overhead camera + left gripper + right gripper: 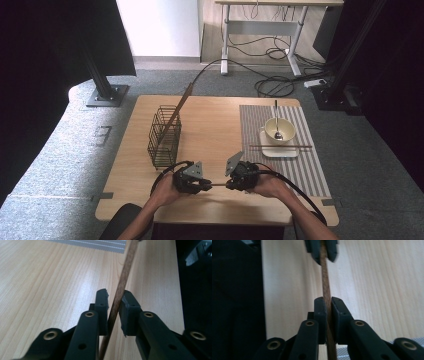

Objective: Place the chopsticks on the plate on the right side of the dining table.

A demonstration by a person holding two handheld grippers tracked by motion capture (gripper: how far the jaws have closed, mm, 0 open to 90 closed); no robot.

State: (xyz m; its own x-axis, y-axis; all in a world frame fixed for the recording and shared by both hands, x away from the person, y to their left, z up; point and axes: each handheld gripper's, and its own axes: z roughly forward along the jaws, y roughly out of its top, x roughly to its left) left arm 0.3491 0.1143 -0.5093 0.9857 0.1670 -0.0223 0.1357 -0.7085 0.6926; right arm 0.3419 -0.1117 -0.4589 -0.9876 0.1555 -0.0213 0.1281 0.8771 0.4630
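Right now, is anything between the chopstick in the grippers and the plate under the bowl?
Nothing visible. Bare table and striped placemat lie between the chopstick and the plate, where a second chopstick rests. The right gripper clamps it; the left gripper has its jaws loosely flanking the other end.

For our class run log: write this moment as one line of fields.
left gripper: opening, slack around chopstick | right gripper: shut on chopstick | stage: hand-to-hand pass above table
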